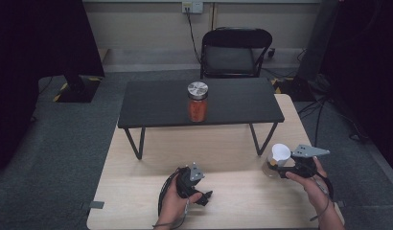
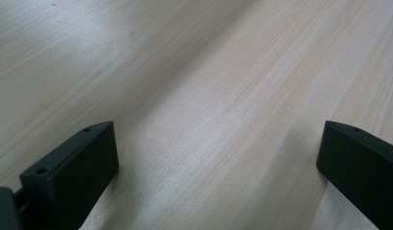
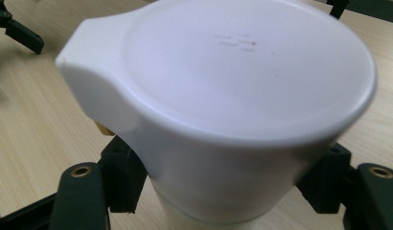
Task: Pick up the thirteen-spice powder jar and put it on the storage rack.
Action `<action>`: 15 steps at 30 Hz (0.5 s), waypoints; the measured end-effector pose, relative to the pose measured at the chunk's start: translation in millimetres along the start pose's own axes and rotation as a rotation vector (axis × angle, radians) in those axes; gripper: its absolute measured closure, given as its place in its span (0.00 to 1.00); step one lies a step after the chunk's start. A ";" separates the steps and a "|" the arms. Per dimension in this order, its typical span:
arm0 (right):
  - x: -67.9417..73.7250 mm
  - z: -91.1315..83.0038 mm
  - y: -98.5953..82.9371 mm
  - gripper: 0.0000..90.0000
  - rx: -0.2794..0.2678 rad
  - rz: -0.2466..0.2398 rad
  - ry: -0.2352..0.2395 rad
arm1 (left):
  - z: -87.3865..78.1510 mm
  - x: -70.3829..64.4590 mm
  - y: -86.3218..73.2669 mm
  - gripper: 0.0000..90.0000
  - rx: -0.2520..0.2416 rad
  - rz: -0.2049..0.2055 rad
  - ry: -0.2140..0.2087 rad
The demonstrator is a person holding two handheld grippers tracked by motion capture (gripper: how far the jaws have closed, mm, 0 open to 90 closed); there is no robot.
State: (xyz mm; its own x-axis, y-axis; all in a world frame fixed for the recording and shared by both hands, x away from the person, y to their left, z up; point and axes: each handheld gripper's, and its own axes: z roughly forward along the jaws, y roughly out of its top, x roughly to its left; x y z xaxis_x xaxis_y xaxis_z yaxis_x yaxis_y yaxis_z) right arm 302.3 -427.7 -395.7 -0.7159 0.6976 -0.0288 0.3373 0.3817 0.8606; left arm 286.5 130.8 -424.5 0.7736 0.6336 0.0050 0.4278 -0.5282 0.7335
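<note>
On the left, the left claw (image 1: 204, 195) rests low on the pale wooden surface (image 1: 137, 191), held in the person's left hand (image 1: 173, 203); its jaws stand wide apart with bare wood between them. Farther back, in the middle, a jar (image 1: 198, 101) with a metal lid and orange contents stands upright on a low black table (image 1: 151, 103), well apart from both claws. On the right, the right claw (image 1: 276, 167) is closed around a clear container with a white lid (image 1: 280, 153), which stands near the surface's right edge, its jaws pressing both sides just below the lid.
</note>
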 end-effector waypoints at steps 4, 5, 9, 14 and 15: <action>1.1 -1.6 3.8 0.34 0.015 -0.014 0.001 | 0.0 0.0 -0.1 0.00 0.000 0.000 0.000; 1.2 -1.9 4.6 0.34 0.019 -0.017 0.004 | 0.0 0.0 0.0 0.00 0.000 0.000 0.000; 1.0 -4.2 6.5 0.34 0.016 -0.015 0.017 | 0.0 0.0 0.0 0.00 0.000 0.000 0.000; 1.8 -7.9 13.2 0.34 0.017 -0.017 0.040 | 0.0 0.0 0.0 0.00 0.000 0.000 0.000; 1.8 -8.6 14.5 0.34 0.015 -0.020 0.045 | 0.0 -0.1 0.0 0.00 0.000 -0.001 0.000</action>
State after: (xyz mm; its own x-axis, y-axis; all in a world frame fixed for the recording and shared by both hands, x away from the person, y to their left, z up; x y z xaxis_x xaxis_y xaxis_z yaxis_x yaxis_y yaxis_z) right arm 300.6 -426.1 -378.8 -0.7490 0.6621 -0.0227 0.3319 0.4047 0.8521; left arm 286.5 130.8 -424.4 0.7733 0.6341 0.0045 0.4286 -0.5280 0.7332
